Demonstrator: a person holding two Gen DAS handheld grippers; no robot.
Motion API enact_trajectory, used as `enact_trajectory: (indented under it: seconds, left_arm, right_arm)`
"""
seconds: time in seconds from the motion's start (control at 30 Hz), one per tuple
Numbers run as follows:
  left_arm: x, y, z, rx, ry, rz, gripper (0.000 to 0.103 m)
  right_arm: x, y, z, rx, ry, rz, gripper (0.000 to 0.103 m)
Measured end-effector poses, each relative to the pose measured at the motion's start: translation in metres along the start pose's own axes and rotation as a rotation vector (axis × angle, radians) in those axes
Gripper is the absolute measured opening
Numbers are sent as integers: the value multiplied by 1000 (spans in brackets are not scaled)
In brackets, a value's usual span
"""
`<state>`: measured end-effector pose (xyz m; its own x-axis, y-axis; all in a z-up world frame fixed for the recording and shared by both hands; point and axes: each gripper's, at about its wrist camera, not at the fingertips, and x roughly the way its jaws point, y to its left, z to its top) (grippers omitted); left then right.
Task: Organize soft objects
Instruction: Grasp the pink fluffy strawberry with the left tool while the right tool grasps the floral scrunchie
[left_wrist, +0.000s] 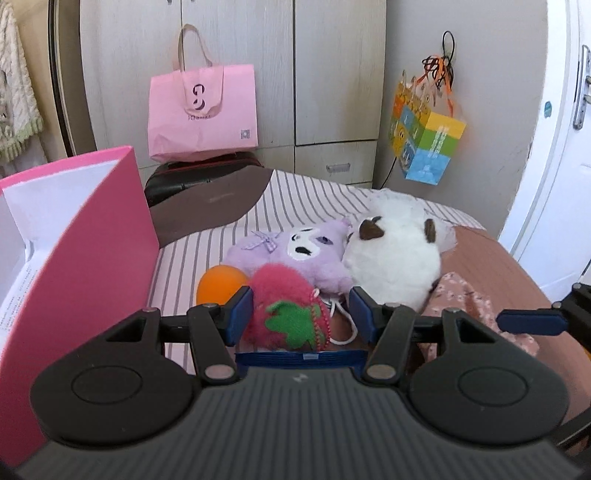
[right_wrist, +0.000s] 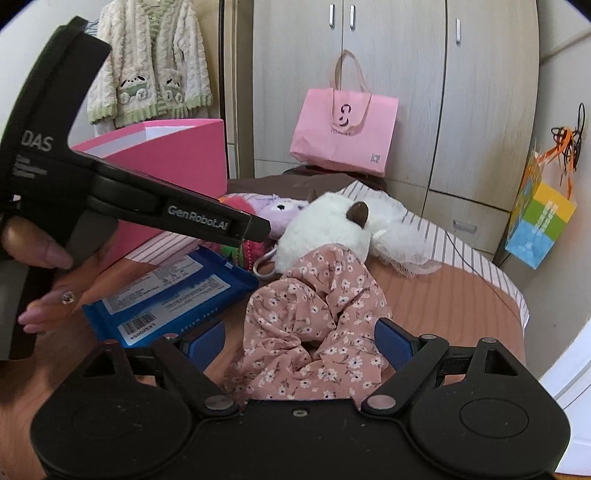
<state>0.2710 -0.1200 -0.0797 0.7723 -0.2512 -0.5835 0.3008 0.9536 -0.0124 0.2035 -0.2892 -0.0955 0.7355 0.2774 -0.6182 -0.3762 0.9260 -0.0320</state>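
- Straddling the pink strawberry plush (left_wrist: 286, 314), the left gripper (left_wrist: 301, 314) is standing with its jaws spread wide: one blue pad is touching or almost touching the plush's left flank, while the other is standing apart on the right, so nothing is being squeezed yet.
- Lying dead ahead between those fingers, the plush is showing its green leaf patch toward the camera; its long axis is hard to judge, since it is looking nearly round from here.
- Sitting just behind it are an orange ball (left_wrist: 219, 286), a purple plush (left_wrist: 295, 254) and a white plush (left_wrist: 395, 254), all bunched on the striped bed sheet (left_wrist: 295, 195).
- Standing to the left is an open pink box (left_wrist: 92, 236), probably the place where the soft things are going.
- Hovering over the floral cloth (right_wrist: 314, 317), the right gripper (right_wrist: 301, 343) is also gaping, with crumpled fabric lying between its pads but ungripped; that cloth is nearer the right hand, the strawberry nearer the left.
- Showing what the left wrist view is mostly hiding, the right wrist view is revealing a blue packet (right_wrist: 170, 291) lying under the left gripper, and the person's hand (right_wrist: 44, 280) on its handle.
- Giving the strawberry plainly, the left wrist view is doing what the right cannot, since there the left tool is covering most of it.
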Motion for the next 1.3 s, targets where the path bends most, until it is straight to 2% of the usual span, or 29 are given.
enact_trajectory:
  seconds: [0.27,0.37,0.43,0.47,0.53,0.63,0.73,0.93,1.3]
  left_arm:
    - [9,-6,-4,31,-8,55,56]
    - [12,-9,-7,42,-15,83,56]
    - [11,-11,-8,42,-18,98,44]
    - [11,-12,-9,46,-17,107,43]
    - [10,-14,-10,51,-18,111,39]
    - [4,-13,-12,25,-31,109,36]
    - [-4,-11,-15,4,-59,99,36]
    - [-26,-12,-21,-4,-132,84,35]
    - [-52,-2,-35,-62,-173,55,35]
  right_arm:
    - [9,6,-8,-22,43,-3,90]
    - [9,10,-12,-42,41,-6,86]
    - [7,10,-14,-38,33,0,77]
    - [6,9,-14,-35,27,-2,73]
    - [4,9,-15,-28,13,-16,52]
    - [1,7,-17,-6,2,-32,34]
    - [-3,3,-19,33,-11,-40,25]
    - [-10,-1,-25,101,-32,-55,21]
    - [-24,7,-30,113,-43,-85,19]
